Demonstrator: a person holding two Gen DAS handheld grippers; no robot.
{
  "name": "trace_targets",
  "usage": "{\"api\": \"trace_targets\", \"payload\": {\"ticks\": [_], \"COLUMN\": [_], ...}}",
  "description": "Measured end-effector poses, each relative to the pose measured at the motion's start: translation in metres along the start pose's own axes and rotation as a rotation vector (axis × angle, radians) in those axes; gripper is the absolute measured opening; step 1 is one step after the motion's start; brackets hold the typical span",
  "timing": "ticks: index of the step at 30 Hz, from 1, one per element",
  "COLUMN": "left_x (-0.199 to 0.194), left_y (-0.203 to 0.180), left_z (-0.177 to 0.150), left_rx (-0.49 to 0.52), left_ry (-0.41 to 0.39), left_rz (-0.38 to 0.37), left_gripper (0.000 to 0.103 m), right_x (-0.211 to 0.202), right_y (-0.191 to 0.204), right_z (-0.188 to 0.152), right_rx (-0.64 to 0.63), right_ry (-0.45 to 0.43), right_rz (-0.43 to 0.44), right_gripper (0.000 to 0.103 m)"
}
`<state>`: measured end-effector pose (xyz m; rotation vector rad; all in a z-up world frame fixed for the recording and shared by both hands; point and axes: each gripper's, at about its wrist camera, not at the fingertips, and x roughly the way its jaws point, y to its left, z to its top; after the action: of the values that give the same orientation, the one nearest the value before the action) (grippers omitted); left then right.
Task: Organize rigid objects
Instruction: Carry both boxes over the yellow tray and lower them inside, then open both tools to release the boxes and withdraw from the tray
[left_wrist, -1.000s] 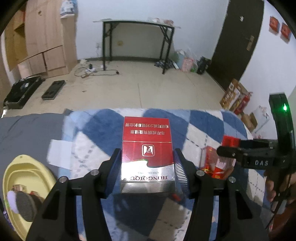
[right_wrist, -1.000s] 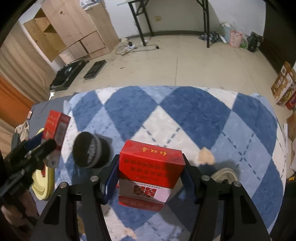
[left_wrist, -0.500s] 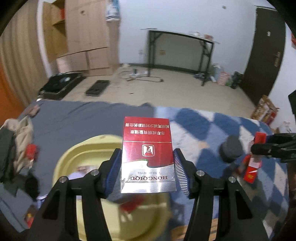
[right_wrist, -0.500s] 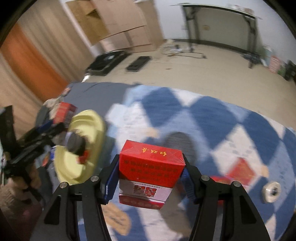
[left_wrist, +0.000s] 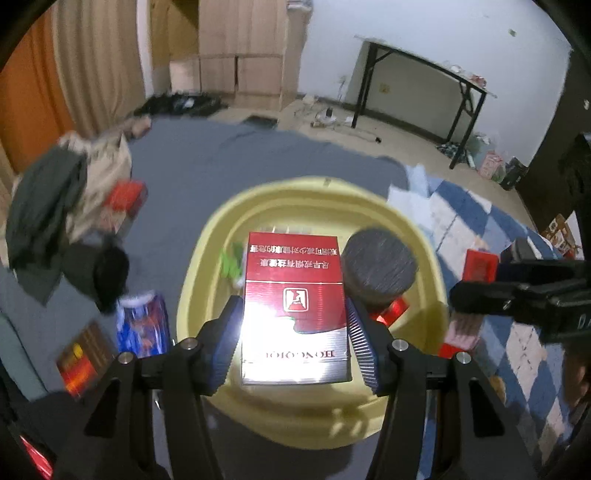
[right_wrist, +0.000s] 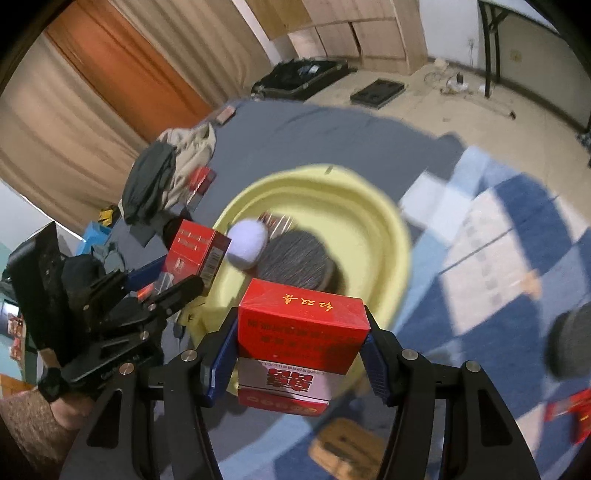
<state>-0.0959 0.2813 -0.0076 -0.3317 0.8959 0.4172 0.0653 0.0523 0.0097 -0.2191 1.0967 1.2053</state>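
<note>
My left gripper (left_wrist: 293, 314) is shut on a red-and-silver cigarette pack (left_wrist: 295, 295), held above the yellow basin (left_wrist: 295, 195). A grey round lid (left_wrist: 376, 266) and small items lie inside the basin. In the right wrist view my right gripper (right_wrist: 301, 332) is shut on a red box (right_wrist: 303, 325) over the near rim of the same basin (right_wrist: 369, 206). There the grey lid (right_wrist: 295, 264) lies beside a white ball (right_wrist: 247, 243). The left gripper (right_wrist: 181, 275) shows at the left with its pack (right_wrist: 195, 254). The right gripper (left_wrist: 476, 284) shows at the right edge of the left wrist view.
The basin sits on a grey sheet (left_wrist: 221, 158) next to a blue-and-white checked blanket (right_wrist: 517, 221). A clothes pile (left_wrist: 55, 206), a red pack (left_wrist: 125, 195) and a blue packet (left_wrist: 142, 325) lie left of it. Another dark lid (right_wrist: 570, 343) rests on the blanket.
Both grippers have swung left from over the checked blanket to over the yellow basin, each still holding its pack. The basin now fills the middle of both views.
</note>
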Motion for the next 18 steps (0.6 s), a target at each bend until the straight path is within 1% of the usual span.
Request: {"api": "trace_targets", "payload": {"ticks": [2, 5, 8, 10, 13, 15, 18], "left_x": [0.011, 0.025, 0.038, 0.045, 0.054, 0.052, 0.047], "left_y": [0.006, 0.01, 0.012, 0.015, 0.019, 0.019, 0.017], "left_z": [-0.009, -0.017, -0.02, -0.021, -0.023, -0.025, -0.026], "left_rx": [-0.018, -0.011, -0.026, -0.037, -0.057, -0.072, -0.06], "left_ry": [0.024, 0.032, 0.036, 0.033, 0.056, 0.045, 0.031], "left_rz": [-0.009, -0.01, -0.015, -0.011, -0.014, -0.016, -0.01], "left_gripper": [0.058, 0.058, 0.058, 0.058, 0.058, 0.058, 0.058], "right_x": [0.018, 0.043, 0.058, 0.065, 0.07, 0.076, 0.076], "right_y": [0.004, 0.003, 0.007, 0.015, 0.019, 0.024, 0.032], "right_z": [-0.002, 0.005, 0.015, 0.014, 0.009, 0.002, -0.01], "right_rx": [0.009, 0.027, 0.019, -0.007, -0.018, -0.019, -0.059], "right_ry": [0.01, 0.013, -0.002, -0.021, -0.055, -0.062, -0.06], "right_rz": [0.004, -0.003, -0.032, -0.065, -0.094, -0.098, -0.115], "right_gripper": [0.059, 0.059, 0.059, 0.059, 0.059, 0.059, 0.059]}}
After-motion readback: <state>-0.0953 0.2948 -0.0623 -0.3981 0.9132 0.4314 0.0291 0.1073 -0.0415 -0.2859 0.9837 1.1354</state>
